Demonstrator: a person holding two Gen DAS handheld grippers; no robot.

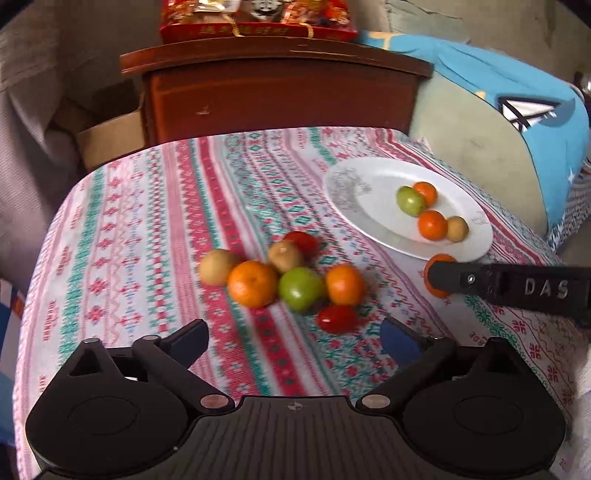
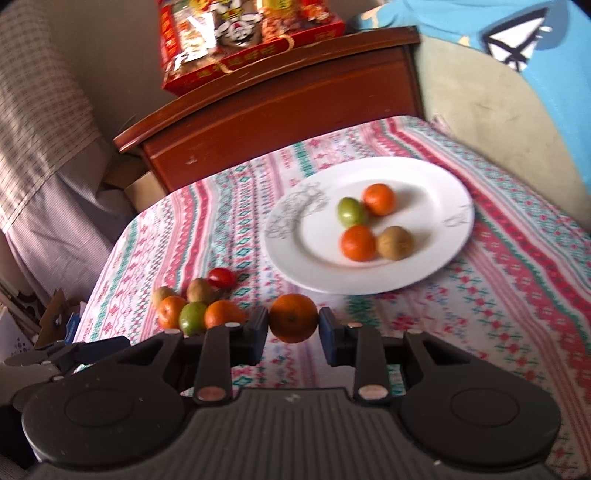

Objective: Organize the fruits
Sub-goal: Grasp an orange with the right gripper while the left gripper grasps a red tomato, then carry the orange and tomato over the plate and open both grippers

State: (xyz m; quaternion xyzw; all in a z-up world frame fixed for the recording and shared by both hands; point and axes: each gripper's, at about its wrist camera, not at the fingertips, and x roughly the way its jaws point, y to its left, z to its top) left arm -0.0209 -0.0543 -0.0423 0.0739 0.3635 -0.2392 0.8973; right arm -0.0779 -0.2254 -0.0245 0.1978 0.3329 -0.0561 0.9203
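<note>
A white plate [image 2: 436,184] on the patterned cloth holds two oranges, a green fruit [image 2: 351,211] and a brown kiwi [image 2: 395,243]. My right gripper [image 2: 293,326] is shut on an orange [image 2: 293,322], held just in front of the plate's near rim. In the left wrist view that gripper [image 1: 439,275] reaches in from the right beside the plate [image 1: 369,221]. A loose pile lies on the cloth: two oranges [image 1: 253,283], a green fruit [image 1: 301,288], two kiwis [image 1: 284,255] and two red tomatoes [image 1: 337,318]. My left gripper [image 1: 293,338] stands open just in front of the pile, nothing between its fingers.
A dark wooden cabinet [image 1: 277,96] stands behind the table, with a red gift box [image 1: 258,22] on top. A blue and green padded thing [image 1: 498,122] rises at the right. A cardboard box [image 1: 110,136] sits at the left beyond the table edge.
</note>
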